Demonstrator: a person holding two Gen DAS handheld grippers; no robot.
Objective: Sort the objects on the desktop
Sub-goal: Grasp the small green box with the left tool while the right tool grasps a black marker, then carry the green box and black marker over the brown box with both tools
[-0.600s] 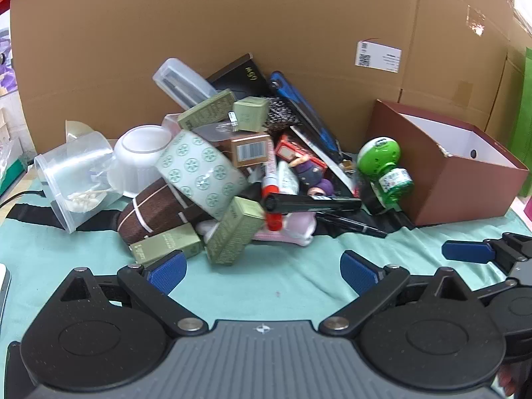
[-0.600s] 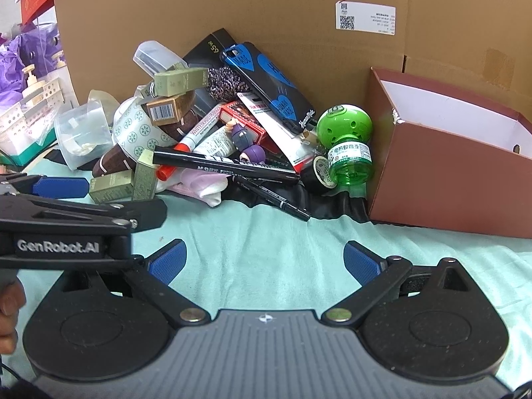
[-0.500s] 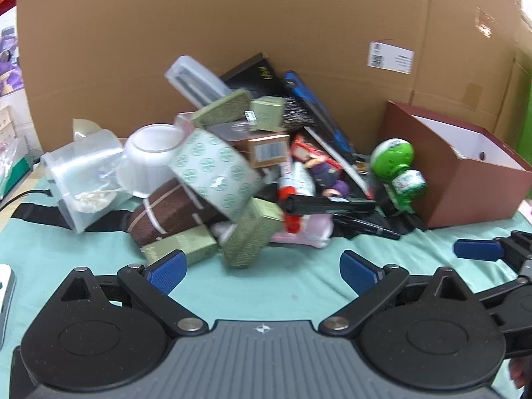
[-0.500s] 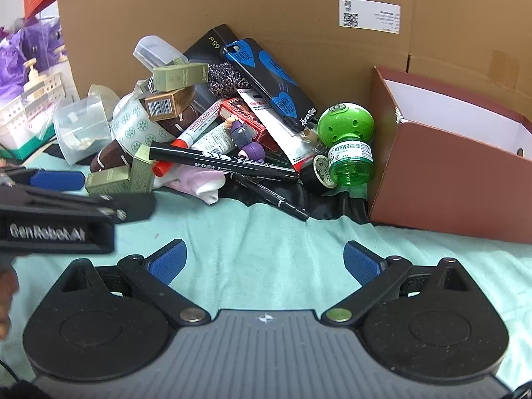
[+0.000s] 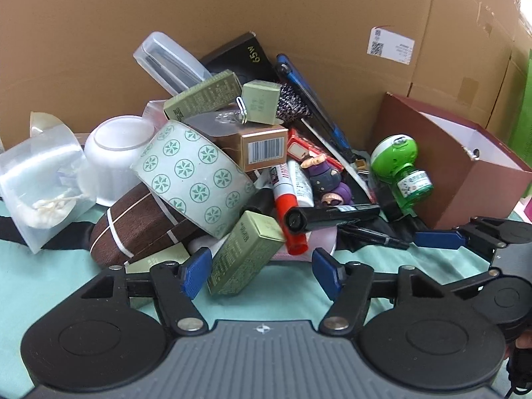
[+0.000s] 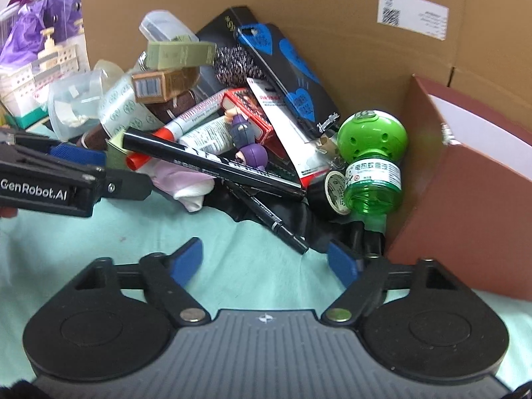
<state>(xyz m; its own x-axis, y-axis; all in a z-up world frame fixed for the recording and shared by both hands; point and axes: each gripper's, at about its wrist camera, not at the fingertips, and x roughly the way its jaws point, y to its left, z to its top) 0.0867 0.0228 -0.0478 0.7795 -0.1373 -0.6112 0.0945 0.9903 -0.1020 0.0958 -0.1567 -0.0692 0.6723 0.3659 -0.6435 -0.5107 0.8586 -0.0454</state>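
Observation:
A heap of desk items lies on the teal cloth (image 5: 50, 279) against a cardboard wall. My left gripper (image 5: 262, 271) is open, its jaws on either side of an olive green carton (image 5: 244, 252) at the heap's front edge; the left pad (image 5: 196, 271) is close beside it. Above the carton are a patterned tape roll (image 5: 193, 176), a red marker (image 5: 289, 212) and a black marker (image 5: 332, 216). My right gripper (image 6: 271, 264) is open and empty, just short of a thin black pen (image 6: 269, 219). A green bottle (image 6: 370, 159) leans beside the maroon box (image 6: 465, 206).
A clear plastic cup (image 5: 40, 186) and a white bowl (image 5: 116, 156) lie left of the heap. A brown case (image 5: 139, 229) lies under the tape roll. The left gripper's body (image 6: 50, 179) crosses the right wrist view's left side. Storage bins (image 6: 33, 66) stand far left.
Both grippers have moved forward to the heap. The left gripper's jaws now straddle the olive carton and have narrowed. The right gripper has closed in on the thin pen and the maroon box.

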